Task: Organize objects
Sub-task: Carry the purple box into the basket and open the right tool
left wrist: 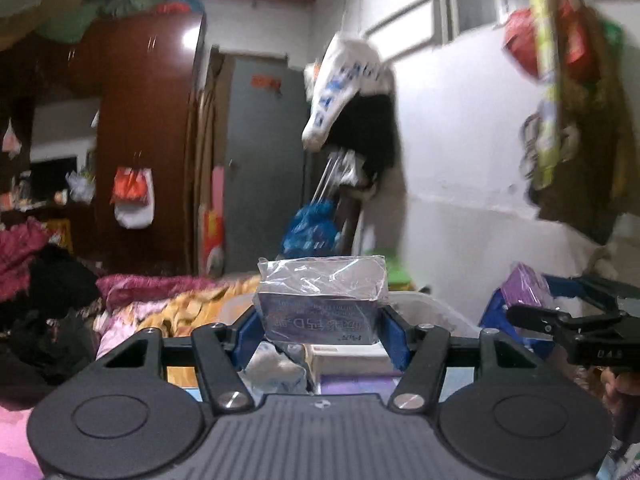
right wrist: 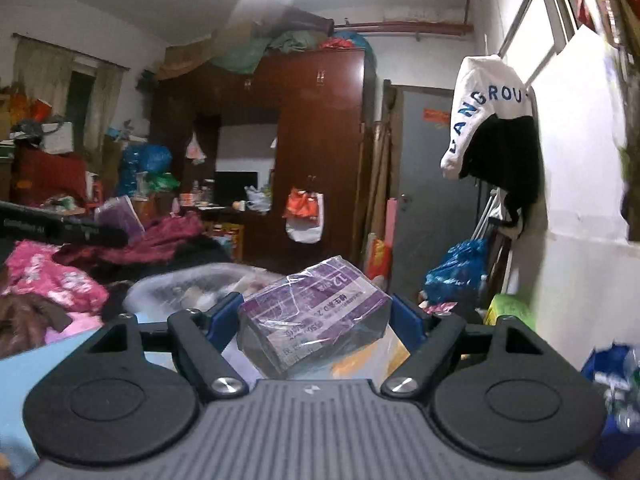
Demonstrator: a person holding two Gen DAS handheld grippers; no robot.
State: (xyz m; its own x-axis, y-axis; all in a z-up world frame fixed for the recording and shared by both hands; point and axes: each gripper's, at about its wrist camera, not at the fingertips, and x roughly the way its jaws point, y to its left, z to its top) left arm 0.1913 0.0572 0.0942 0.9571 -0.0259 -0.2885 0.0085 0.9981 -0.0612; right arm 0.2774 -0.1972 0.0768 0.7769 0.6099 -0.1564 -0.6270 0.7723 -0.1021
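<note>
My left gripper [left wrist: 320, 320] is shut on a grey-purple box [left wrist: 320, 292] wrapped in clear plastic, its blue fingers [left wrist: 246, 324] pressing on both sides. The box is held up in the air, level. My right gripper [right wrist: 314, 316] is shut on a purple box [right wrist: 320, 304] in clear wrap, which sits tilted between the blue fingers [right wrist: 406, 316]. In the left wrist view the right gripper [left wrist: 526, 296] shows at the right with its purple box [left wrist: 524, 286]. In the right wrist view the left gripper's box [right wrist: 120, 210] shows at the left.
A clear plastic bin [right wrist: 176, 284] sits just below and ahead of both grippers. Piled clothes and bedding [right wrist: 52, 280] cover the bed on the left. A brown wardrobe [right wrist: 320, 140], a grey door [right wrist: 432, 200], hanging clothes [right wrist: 496, 120] and a blue bag [right wrist: 456, 268] stand along the far wall.
</note>
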